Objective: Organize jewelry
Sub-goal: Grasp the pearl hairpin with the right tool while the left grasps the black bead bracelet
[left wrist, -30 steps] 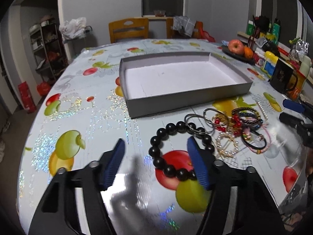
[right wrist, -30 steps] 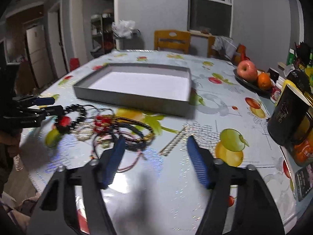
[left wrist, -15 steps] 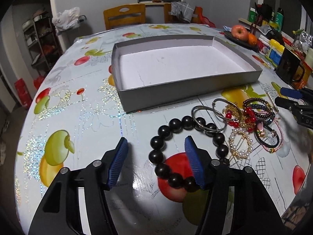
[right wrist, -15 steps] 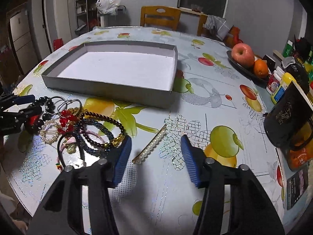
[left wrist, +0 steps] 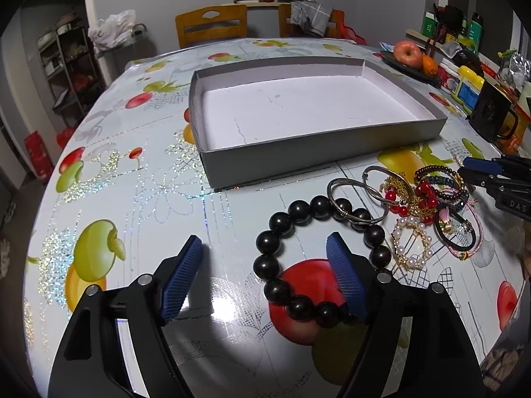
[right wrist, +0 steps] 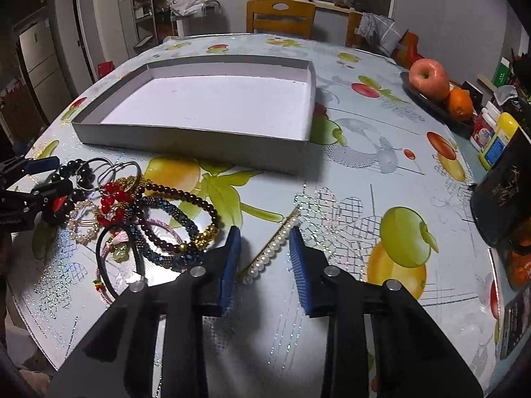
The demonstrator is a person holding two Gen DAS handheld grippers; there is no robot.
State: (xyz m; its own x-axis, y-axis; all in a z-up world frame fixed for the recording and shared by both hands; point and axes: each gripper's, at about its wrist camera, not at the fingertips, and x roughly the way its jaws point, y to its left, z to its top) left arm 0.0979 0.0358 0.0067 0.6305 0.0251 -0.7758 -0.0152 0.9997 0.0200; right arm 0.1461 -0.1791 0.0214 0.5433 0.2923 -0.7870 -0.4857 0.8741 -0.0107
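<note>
Fruit-patterned oilcloth covers the table (left wrist: 139, 179), and on it sits a shallow grey box (left wrist: 332, 152) with nothing inside yet. Seen from the left wrist, the left gripper (left wrist: 265, 265) has its jaws spread wide, and they have just been opening further; compared with a second ago it sits closer over the black bead bracelet (left wrist: 282, 222), one blue pad inside the ring and the other outside on bare cloth, pressing on nothing. That reads as lining up to pinch one side of the ring. Just beside it lie two silver bangles (left wrist: 358, 199), one pearl bracelet (left wrist: 411, 245) and a tangle of coloured bands I cannot count surely. From the right wrist, the right gripper (right wrist: 265, 252) has its jaws narrow and has just been closing around the pearl hairpin (right wrist: 272, 248), which lies between the pads on the cloth; they do not seem to press it yet. A second ago this gripper was wide and farther back, so a pickup looks close. One box (right wrist: 186, 139), one hairpin, one apple (right wrist: 428, 78) and one orange (right wrist: 459, 104) show here; the left gripper (right wrist: 36, 182) appears at the left edge.
</note>
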